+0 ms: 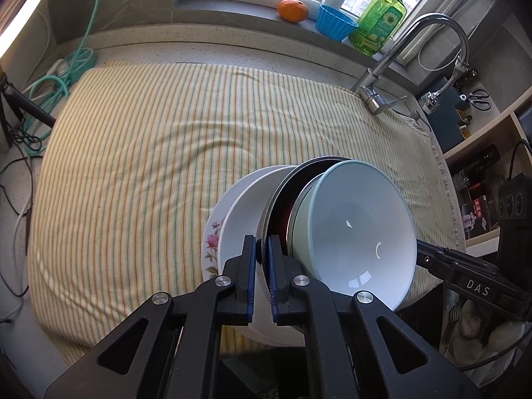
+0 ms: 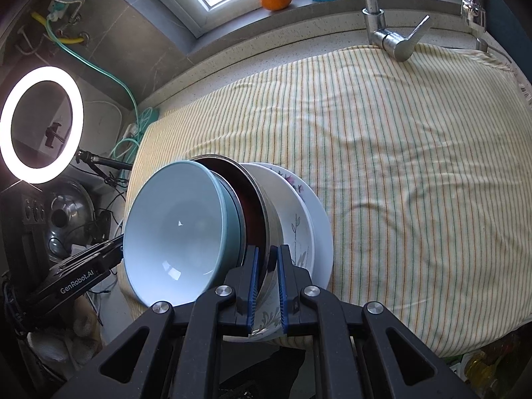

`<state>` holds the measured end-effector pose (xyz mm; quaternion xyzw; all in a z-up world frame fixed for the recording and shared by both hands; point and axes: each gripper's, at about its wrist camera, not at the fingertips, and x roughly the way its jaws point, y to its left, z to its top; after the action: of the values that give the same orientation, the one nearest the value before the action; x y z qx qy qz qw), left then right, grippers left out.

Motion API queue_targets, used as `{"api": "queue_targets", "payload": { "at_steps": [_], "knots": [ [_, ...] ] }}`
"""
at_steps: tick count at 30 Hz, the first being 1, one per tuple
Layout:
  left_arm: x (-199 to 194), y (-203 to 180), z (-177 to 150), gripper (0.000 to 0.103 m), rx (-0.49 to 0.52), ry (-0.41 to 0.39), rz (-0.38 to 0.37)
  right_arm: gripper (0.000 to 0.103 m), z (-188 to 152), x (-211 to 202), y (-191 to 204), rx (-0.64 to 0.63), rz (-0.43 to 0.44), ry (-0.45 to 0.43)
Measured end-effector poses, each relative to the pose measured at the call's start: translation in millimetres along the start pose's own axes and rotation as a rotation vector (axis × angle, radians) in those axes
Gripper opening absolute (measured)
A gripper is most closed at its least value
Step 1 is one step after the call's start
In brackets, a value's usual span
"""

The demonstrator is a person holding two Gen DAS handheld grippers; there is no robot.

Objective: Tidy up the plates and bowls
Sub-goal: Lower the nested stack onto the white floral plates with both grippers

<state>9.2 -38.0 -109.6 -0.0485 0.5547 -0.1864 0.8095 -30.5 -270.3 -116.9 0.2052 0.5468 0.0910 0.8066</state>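
Left wrist view first: the left hand-held gripper (image 1: 262,244) is clamped on the rim of a steel-rimmed bowl with a dark red inside (image 1: 282,199), blue pads pinching it from both sides. That bowl sits in a nested stack tipped toward the camera. Just right of the fingers is a pale blue glossy bowl (image 1: 359,232), nested in the steel one. Just left of them is a plain white bowl (image 1: 242,209), and behind that a white plate with pink flowers (image 1: 211,242). The stack is over the near edge of the yellow-and-green striped cloth (image 1: 149,149) covering the table.

Off to the right, the other tool's black body reads "DAS" (image 1: 477,287). Far ahead on the sill are an orange tangerine (image 1: 293,10), a blue ribbed cup (image 1: 335,22) and a green dish soap pump bottle (image 1: 382,20) with a sunflower label, text too small to read. A chrome tap (image 1: 392,66) stands ahead to the right.

Right wrist view: the right hand-held gripper (image 2: 267,256) grips the same steel rim (image 2: 266,206) on the opposite side, jaws nearly together on it. To its left, the other tool's body shows "GenRobot.AI" (image 2: 81,281), and a lit ring light (image 2: 41,124) glows further left.
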Motion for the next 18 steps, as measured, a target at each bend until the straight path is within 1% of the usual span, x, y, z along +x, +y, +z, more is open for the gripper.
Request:
{"api": "queue_targets", "payload": {
  "at_steps": [18],
  "knots": [
    [3.8, 3.3, 1.6, 0.005, -0.005, 0.010, -0.001, 0.011, 1.3, 3.4, 1.5, -0.011, -0.002, 0.004]
  ]
}}
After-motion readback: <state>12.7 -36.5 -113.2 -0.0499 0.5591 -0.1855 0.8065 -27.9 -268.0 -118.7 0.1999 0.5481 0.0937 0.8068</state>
